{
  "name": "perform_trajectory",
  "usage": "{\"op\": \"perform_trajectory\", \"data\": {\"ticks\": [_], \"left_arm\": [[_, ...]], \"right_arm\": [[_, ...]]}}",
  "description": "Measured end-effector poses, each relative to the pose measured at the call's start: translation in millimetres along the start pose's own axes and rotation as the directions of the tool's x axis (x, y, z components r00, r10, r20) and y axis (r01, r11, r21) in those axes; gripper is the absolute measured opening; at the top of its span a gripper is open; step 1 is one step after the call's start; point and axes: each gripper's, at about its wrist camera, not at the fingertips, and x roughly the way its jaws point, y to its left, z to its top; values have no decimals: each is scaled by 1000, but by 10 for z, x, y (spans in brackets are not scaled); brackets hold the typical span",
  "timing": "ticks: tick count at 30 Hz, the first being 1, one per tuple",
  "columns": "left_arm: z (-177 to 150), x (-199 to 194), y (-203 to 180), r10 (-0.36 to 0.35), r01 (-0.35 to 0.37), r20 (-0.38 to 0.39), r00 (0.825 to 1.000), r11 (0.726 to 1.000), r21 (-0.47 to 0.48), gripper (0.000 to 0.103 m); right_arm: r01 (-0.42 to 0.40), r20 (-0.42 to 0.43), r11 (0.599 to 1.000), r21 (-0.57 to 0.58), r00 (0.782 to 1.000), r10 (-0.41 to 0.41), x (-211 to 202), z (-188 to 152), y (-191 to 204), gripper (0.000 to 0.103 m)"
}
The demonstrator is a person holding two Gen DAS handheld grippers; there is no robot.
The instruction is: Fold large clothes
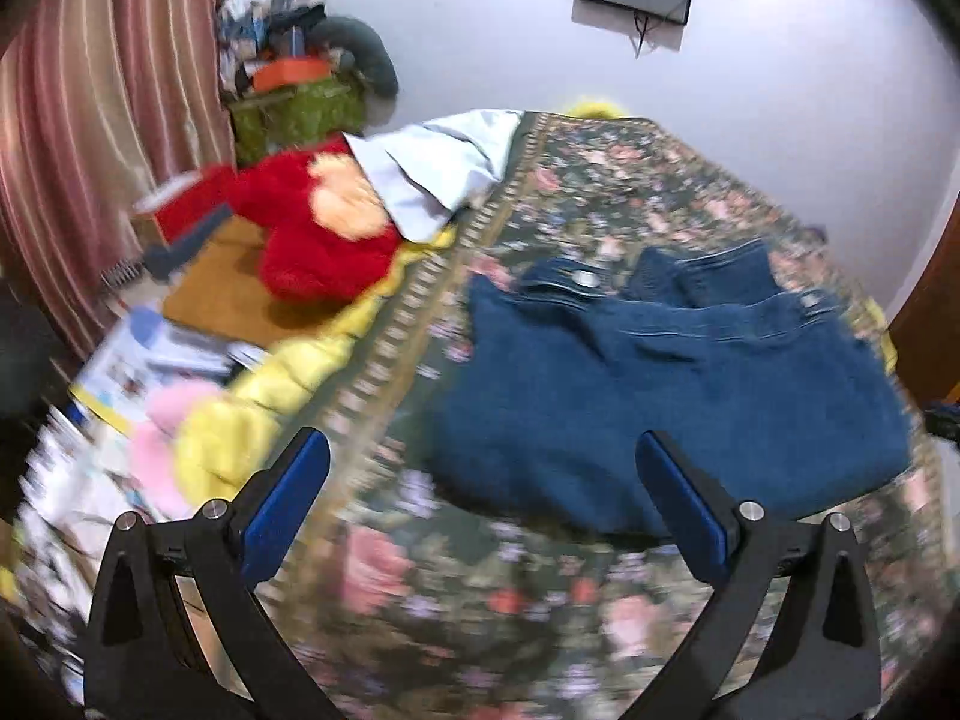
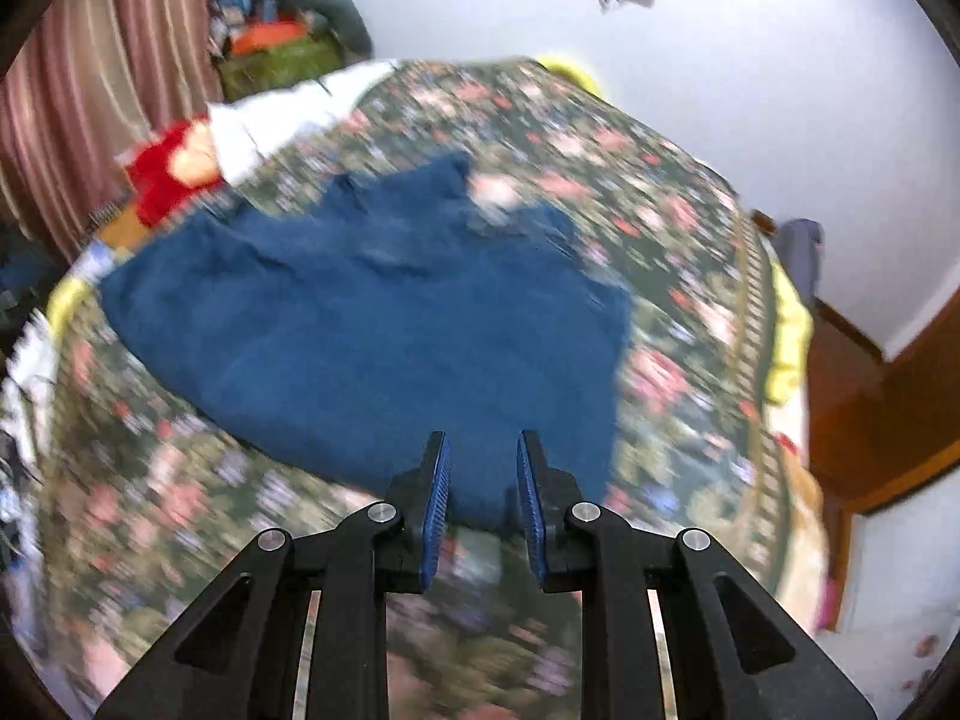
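Blue denim jeans (image 1: 660, 384) lie folded in a compact pile on the floral bedspread (image 1: 480, 600), waistband and metal button at the far side. My left gripper (image 1: 483, 468) is wide open and empty, hovering over the near edge of the jeans. In the right wrist view the jeans (image 2: 372, 324) spread across the bed's middle. My right gripper (image 2: 483, 468) hovers just above their near edge, with its jaws a narrow gap apart and nothing between them. Both views are motion-blurred.
A red plush toy (image 1: 324, 240) and a pale blue cloth (image 1: 432, 168) lie at the bed's far left. Yellow bedding (image 1: 240, 420), pink items and boxes sit along the left edge. A striped curtain (image 1: 90, 120) hangs left. A wooden door frame (image 2: 888, 396) stands right.
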Motion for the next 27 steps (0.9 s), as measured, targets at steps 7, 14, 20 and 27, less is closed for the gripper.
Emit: {"op": "perform_trajectory", "data": {"ticks": [7,14,20,27], "left_arm": [[-259,495,-47,-173,144,-109,979,961,-236,103],[-434,1062,100,-384,258,-168,908,829,-496,96],[-337,1351,243,-479,338,-72,875,711,-616,91],[-246,1474,353,-414,280,-24,910,656,-701,40]], "right_arm": [[-158,-30,987,-1,987,158,314,343,563,18],[-148,-189,985,-93,973,129,1083,359,898,18],[-180,-211,981,-68,964,162,1347,239,817,18],[-239,-194,971,2,952,235,1363,206,682,18]]}}
